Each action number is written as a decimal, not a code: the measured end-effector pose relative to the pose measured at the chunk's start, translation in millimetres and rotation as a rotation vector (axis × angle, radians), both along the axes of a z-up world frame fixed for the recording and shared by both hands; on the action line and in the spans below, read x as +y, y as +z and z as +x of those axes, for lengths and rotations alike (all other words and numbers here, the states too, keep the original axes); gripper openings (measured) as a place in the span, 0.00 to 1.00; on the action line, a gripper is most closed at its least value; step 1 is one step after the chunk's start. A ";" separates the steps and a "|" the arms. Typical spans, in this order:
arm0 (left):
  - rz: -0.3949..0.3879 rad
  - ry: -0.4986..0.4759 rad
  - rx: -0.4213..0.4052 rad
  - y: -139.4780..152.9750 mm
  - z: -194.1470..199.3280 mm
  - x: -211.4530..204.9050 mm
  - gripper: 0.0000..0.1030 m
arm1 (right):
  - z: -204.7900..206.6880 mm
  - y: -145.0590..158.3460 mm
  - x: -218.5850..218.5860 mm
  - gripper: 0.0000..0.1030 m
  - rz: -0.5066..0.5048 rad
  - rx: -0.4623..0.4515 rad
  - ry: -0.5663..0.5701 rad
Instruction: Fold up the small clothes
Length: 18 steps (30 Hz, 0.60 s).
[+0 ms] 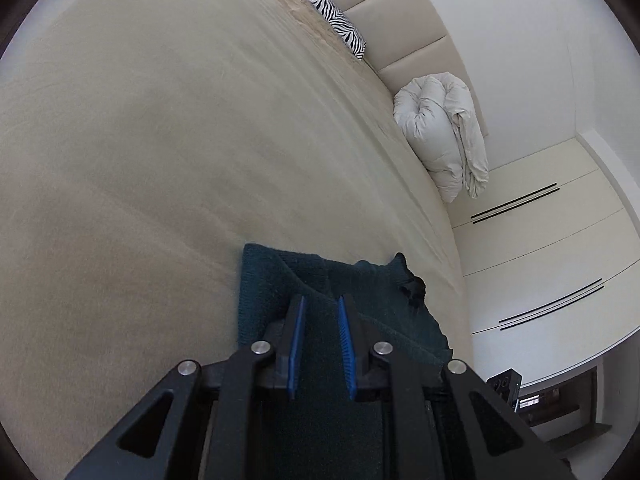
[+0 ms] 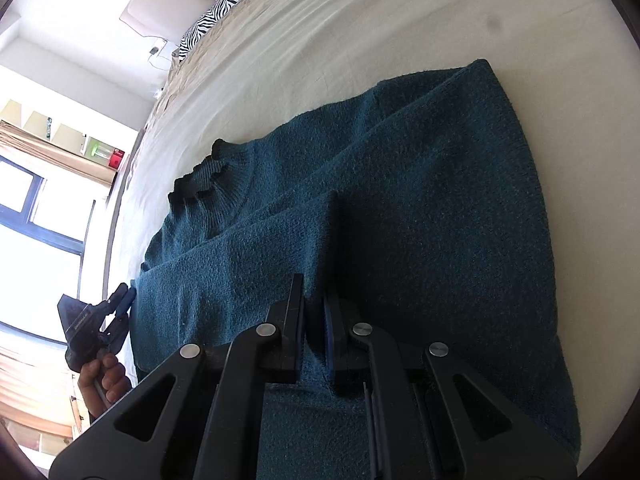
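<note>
A dark teal knit sweater [image 2: 440,200] lies spread on the beige bed sheet [image 2: 360,20], its ribbed collar [image 2: 204,176] towards the left. My right gripper [image 2: 314,286] is shut on a raised fold of the sweater near its middle. In the right wrist view my left gripper [image 2: 127,292], held by a hand [image 2: 104,376], sits at the sweater's left edge. In the left wrist view the left gripper [image 1: 320,300] has its blue pads [image 1: 296,344] closed on the sweater [image 1: 272,280], cloth running up between them.
The sheet [image 1: 160,140] stretches wide beyond the sweater. A zebra-striped pillow [image 1: 332,12] and a folded pale duvet [image 1: 444,136] lie by the padded headboard [image 1: 400,12]. White wardrobe doors [image 1: 540,220] stand past the bed's edge. A window [image 2: 40,208] is at the left.
</note>
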<state>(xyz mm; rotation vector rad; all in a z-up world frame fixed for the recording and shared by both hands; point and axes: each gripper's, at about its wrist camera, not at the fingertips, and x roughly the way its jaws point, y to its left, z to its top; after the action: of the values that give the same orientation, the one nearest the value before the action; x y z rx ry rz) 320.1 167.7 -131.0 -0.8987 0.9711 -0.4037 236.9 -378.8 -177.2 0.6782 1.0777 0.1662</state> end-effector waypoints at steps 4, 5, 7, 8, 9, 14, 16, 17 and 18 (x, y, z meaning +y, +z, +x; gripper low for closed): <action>-0.048 -0.037 0.032 -18.0 8.4 1.4 0.03 | -2.6 -7.3 -10.4 0.07 0.074 -0.006 -0.008; -0.030 -0.043 0.026 -14.9 6.9 0.7 0.03 | -2.9 -9.2 -12.4 0.07 0.093 -0.006 -0.013; 0.006 -0.049 0.011 -9.2 -1.7 -0.9 0.04 | -3.5 -11.1 -13.6 0.07 0.111 -0.011 -0.019; 0.004 -0.053 0.009 -8.3 -6.6 -0.8 0.05 | -3.8 -11.0 -13.0 0.07 0.110 -0.014 -0.019; -0.001 -0.052 0.009 -7.9 -12.3 -0.4 0.06 | -4.1 -10.7 -12.3 0.07 0.106 -0.016 -0.019; -0.012 -0.060 -0.014 -1.0 -45.9 -0.3 0.13 | -3.8 -7.6 -9.0 0.07 0.091 -0.010 -0.019; -0.018 -0.065 -0.023 1.4 -60.9 -1.0 0.17 | -4.6 -6.3 -10.9 0.07 0.089 -0.005 -0.022; -0.023 -0.068 -0.028 2.8 -67.1 -2.1 0.18 | -4.1 -5.6 -9.9 0.07 0.087 -0.003 -0.023; -0.022 -0.068 -0.029 4.2 -72.5 -3.2 0.19 | -3.5 -5.2 -9.3 0.07 0.085 -0.001 -0.026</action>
<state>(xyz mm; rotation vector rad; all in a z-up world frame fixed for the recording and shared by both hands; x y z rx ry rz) 247.6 164.5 -126.7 -0.8795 0.9741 -0.4847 233.4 -388.2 -182.4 0.7675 1.0647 0.1909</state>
